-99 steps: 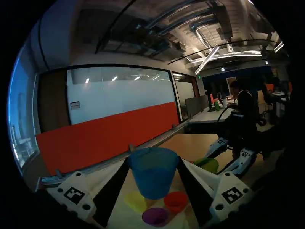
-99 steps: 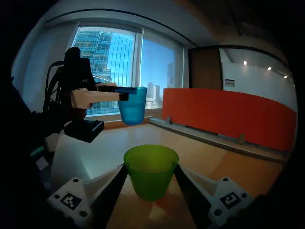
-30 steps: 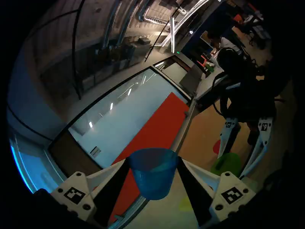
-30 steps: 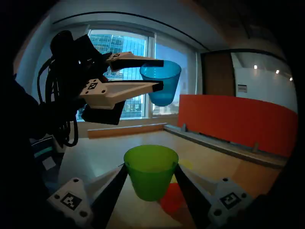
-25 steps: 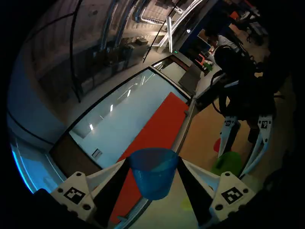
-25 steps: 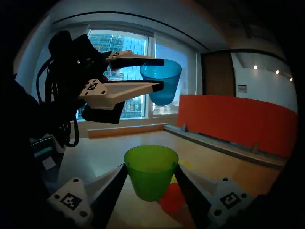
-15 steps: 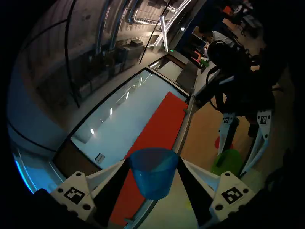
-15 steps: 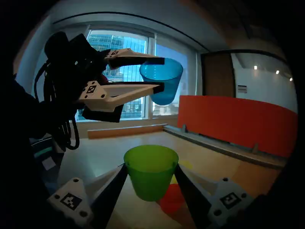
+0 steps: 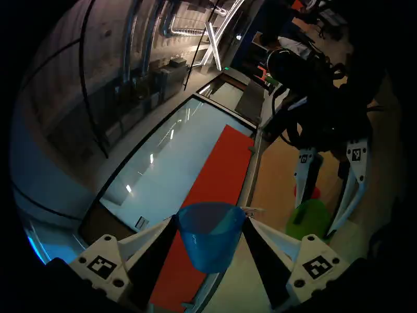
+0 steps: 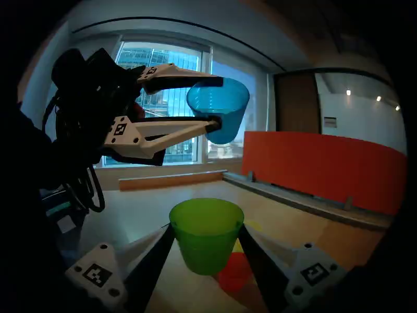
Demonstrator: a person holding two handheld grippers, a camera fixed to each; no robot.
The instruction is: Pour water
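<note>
My left gripper [image 9: 210, 240] is shut on a translucent blue cup [image 9: 210, 241], with a finger pressed against each side. In the right gripper view that blue cup [image 10: 220, 116] hangs high above the table, tilted toward the camera, held by the left gripper [image 10: 213, 101]. My right gripper [image 10: 206, 241] is shut on a green cup [image 10: 206, 240], held upright below the blue one. In the left gripper view the green cup [image 9: 308, 219] shows lower right between the right gripper's white fingers [image 9: 301, 172].
The wooden table [image 10: 292, 219] runs along an orange wall panel [image 10: 333, 164] and a window [image 10: 172, 104]. A red cup [image 10: 234, 272] and a yellow one [image 10: 254, 224] stand on the table beyond the green cup. A hand with cables [image 10: 78, 141] holds the left gripper.
The left gripper has risen and rolled further, tipping the blue cup more toward the green cup. The right gripper and green cup have stayed still.
</note>
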